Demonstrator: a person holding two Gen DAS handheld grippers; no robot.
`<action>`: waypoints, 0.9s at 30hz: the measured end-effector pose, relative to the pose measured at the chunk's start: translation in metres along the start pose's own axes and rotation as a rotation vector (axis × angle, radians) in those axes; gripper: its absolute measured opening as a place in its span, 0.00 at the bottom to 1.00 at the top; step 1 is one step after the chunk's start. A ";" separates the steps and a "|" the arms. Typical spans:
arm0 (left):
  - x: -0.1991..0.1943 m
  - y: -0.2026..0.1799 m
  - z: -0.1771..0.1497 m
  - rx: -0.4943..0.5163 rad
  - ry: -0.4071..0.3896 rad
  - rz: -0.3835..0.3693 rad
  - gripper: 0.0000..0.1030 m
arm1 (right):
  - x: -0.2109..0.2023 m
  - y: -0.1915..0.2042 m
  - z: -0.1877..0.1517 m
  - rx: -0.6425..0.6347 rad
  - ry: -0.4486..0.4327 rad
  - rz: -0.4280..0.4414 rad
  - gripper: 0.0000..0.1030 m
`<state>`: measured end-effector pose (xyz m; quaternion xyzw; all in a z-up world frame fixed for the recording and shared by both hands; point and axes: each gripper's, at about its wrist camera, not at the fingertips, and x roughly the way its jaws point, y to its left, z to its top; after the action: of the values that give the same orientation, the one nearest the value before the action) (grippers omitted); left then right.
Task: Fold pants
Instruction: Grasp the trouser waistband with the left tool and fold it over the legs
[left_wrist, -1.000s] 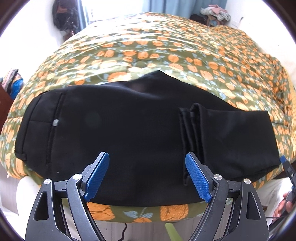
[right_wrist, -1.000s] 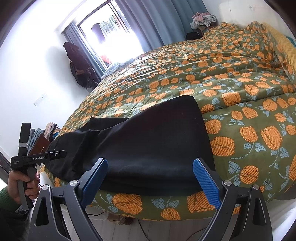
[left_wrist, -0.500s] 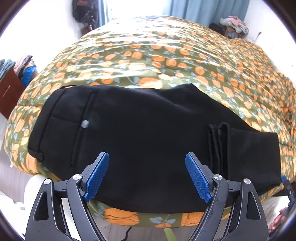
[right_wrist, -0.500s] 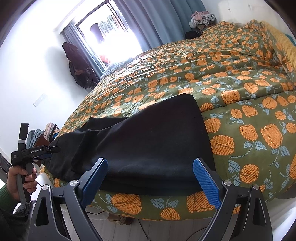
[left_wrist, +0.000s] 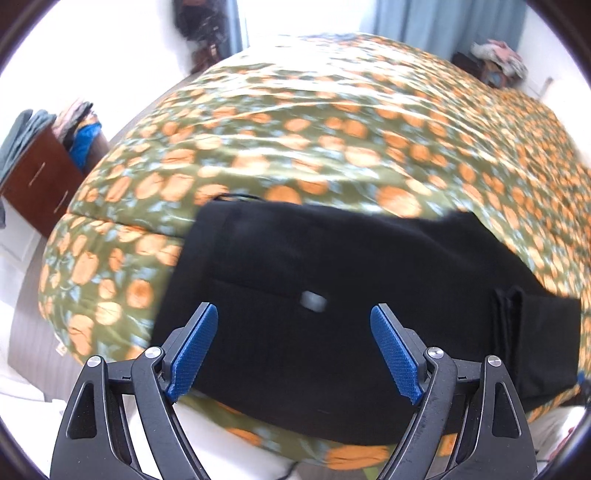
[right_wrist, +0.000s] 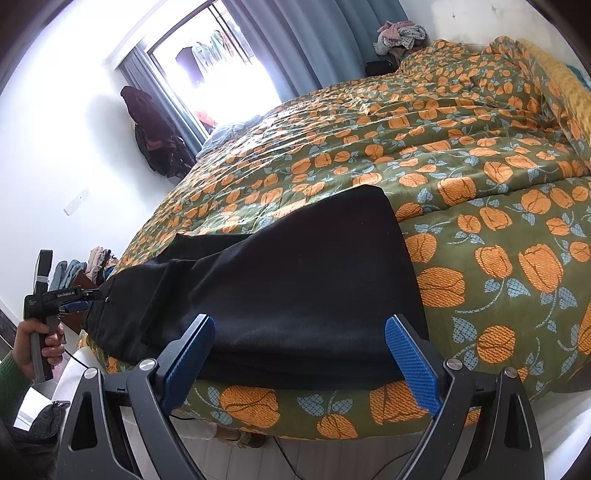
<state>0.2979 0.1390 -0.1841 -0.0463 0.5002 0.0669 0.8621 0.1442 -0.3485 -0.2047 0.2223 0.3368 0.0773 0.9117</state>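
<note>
Now both grippers, left gripper (left_wrist: 293, 347) and right gripper (right_wrist: 301, 356), gape over black pants (right_wrist: 295, 280)

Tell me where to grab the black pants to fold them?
Probably the waistband end of the black fabric pants, coming from the near bed edge: it lies flat on the orange-flowered quilt below the open left gripper, its corner free to pinch.

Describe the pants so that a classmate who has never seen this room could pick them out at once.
Find the big bed with the green quilt printed with orange flowers. Along its near edge lie the pants, stretched flat and partly folded, with the waistband end towards the brown dresser. They are the only plain black thing on the patterned quilt, with a small pale button near the waist.
</note>
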 end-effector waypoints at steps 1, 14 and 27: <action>0.002 0.011 0.005 -0.019 0.011 0.000 0.84 | 0.000 0.000 0.000 0.000 0.001 -0.002 0.90; 0.040 0.058 0.023 0.003 0.092 -0.111 0.84 | 0.002 0.002 0.000 -0.005 0.002 -0.028 0.90; 0.074 0.064 0.017 -0.079 0.186 -0.194 0.70 | 0.003 0.006 -0.002 -0.025 0.007 -0.031 0.90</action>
<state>0.3379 0.2092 -0.2407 -0.1345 0.5679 -0.0019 0.8120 0.1448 -0.3416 -0.2047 0.2053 0.3423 0.0683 0.9143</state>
